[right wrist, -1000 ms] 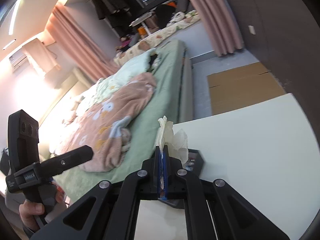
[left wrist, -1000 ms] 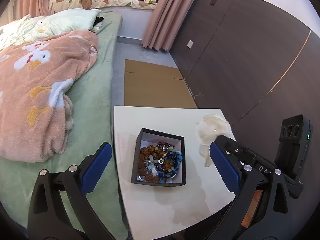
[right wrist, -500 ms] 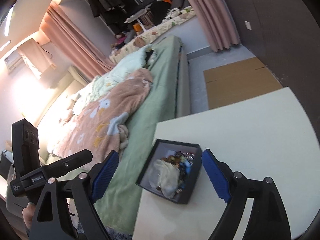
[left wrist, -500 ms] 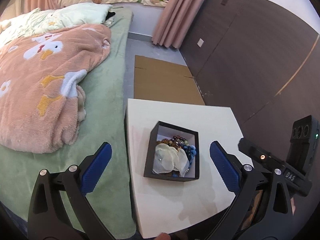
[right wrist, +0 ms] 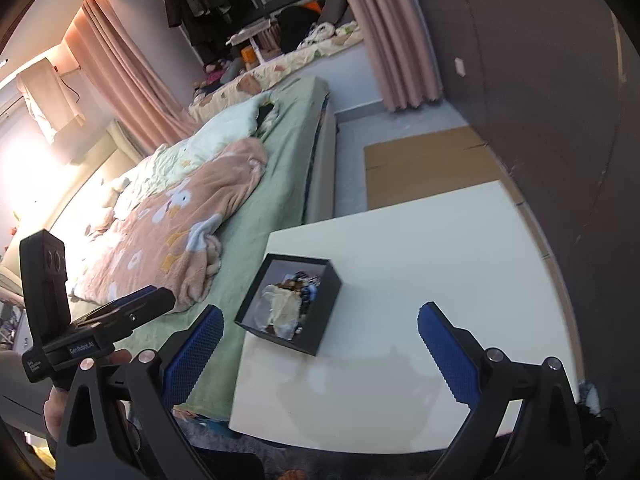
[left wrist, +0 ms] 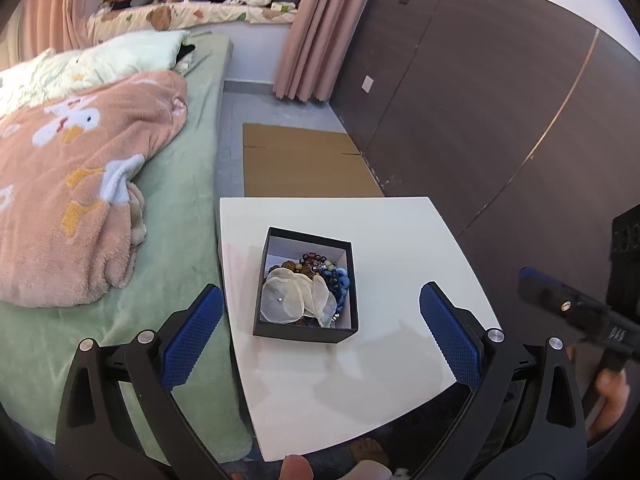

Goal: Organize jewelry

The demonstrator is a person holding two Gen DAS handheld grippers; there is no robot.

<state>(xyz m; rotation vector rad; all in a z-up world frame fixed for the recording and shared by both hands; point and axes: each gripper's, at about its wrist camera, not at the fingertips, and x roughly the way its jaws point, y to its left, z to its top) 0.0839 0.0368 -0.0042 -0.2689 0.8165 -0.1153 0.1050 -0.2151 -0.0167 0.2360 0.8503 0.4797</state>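
White table (left wrist: 400, 240), black box (left wrist: 304, 330) on top

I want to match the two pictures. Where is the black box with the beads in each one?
Left wrist view: the black box sits just below the middle, between the open left gripper fingers.
Right wrist view: the box sits left of centre, near the white table edge by the bed.
Shared landmark: the brown cardboard on the floor beyond the table.

Both tongs, left (left wrist: 320, 332) and right (right wrist: 318, 346): black frames, blue textured pads (left wrist: 448, 334), silver screws (left wrist: 495, 335); bare-skinned hand (right wrist: 52, 404).
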